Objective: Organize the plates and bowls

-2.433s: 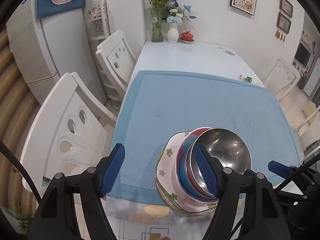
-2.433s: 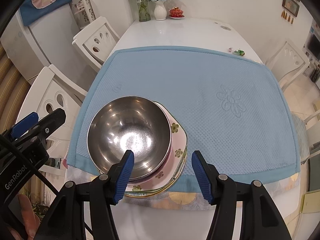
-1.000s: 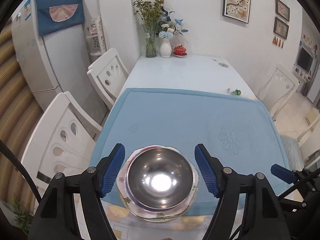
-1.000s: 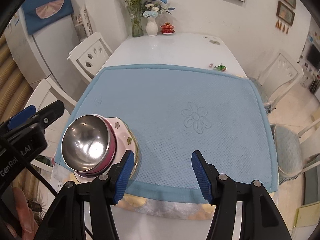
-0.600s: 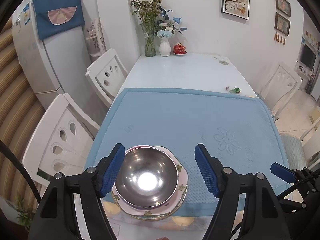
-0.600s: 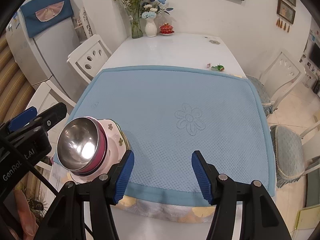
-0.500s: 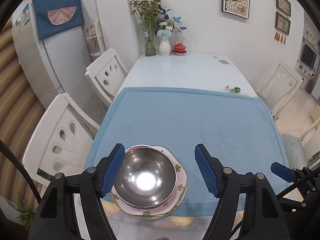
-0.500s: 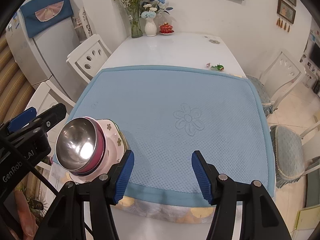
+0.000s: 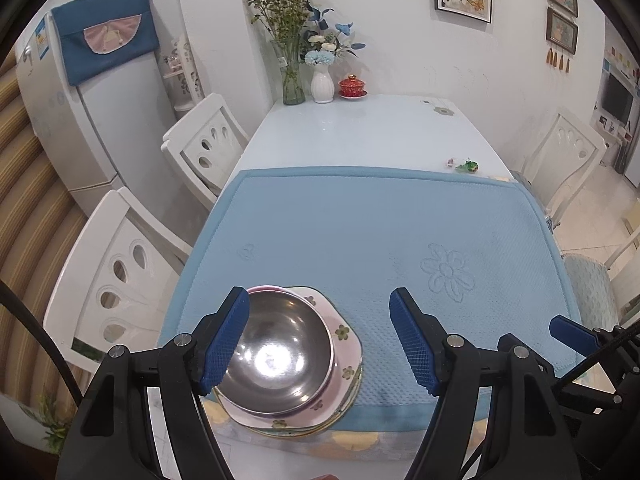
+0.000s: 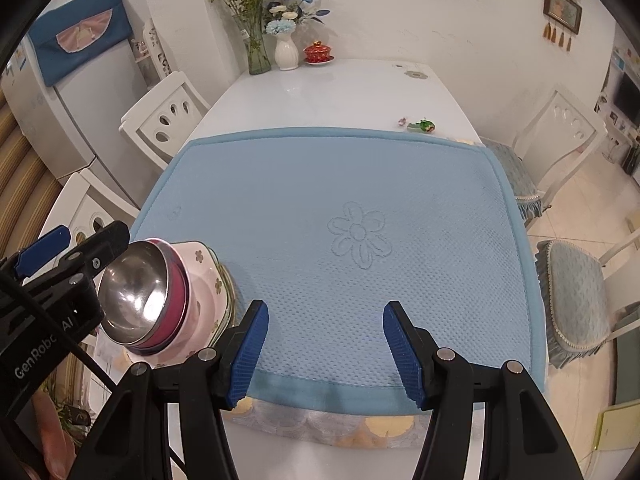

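Observation:
A steel bowl [image 9: 280, 356] sits on top of a stack: a pink bowl [image 10: 176, 300] under it, then flowered plates [image 9: 344, 344], at the near left corner of the blue mat [image 9: 360, 232]. My left gripper [image 9: 320, 340] is open and empty above the stack, its left finger over the bowl's rim. My right gripper [image 10: 322, 344] is open and empty over the mat's near edge, to the right of the stack [image 10: 160, 296]. The left gripper's body [image 10: 60, 264] shows in the right wrist view beside the stack.
The white table [image 9: 360, 128] carries vases of flowers [image 9: 320, 76], a red lidded cup [image 9: 352, 86] at the far end and a small green trinket [image 9: 468, 166]. White chairs [image 9: 120, 272] stand on both sides. A fridge [image 9: 80, 120] is at far left.
Both grippers have drawn back and away from the stack, both still open. The right gripper has moved right, so the stack now sits at its left. The stack has not moved.

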Tool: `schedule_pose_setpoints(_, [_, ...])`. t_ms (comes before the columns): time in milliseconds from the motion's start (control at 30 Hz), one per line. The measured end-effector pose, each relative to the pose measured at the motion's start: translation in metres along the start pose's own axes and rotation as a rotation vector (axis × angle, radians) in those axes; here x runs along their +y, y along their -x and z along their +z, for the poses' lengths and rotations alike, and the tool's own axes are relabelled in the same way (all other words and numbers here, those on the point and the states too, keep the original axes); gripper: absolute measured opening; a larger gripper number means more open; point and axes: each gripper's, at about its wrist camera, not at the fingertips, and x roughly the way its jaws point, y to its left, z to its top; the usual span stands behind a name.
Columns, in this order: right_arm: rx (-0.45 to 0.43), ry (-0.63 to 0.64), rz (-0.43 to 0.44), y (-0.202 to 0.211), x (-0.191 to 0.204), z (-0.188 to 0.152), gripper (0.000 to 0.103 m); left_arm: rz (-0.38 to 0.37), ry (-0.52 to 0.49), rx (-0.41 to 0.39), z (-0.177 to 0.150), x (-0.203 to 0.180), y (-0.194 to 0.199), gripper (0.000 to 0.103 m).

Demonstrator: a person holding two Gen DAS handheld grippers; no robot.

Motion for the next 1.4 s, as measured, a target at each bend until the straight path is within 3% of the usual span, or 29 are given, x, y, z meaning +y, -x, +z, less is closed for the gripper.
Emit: schedule_pose_setpoints(1400, [-0.018, 0.003, -0.016, 0.002, -0.035, -0.005, 0.058, 0.022, -0.018, 0.018, -0.013, -0.032, 0.004, 0.071])
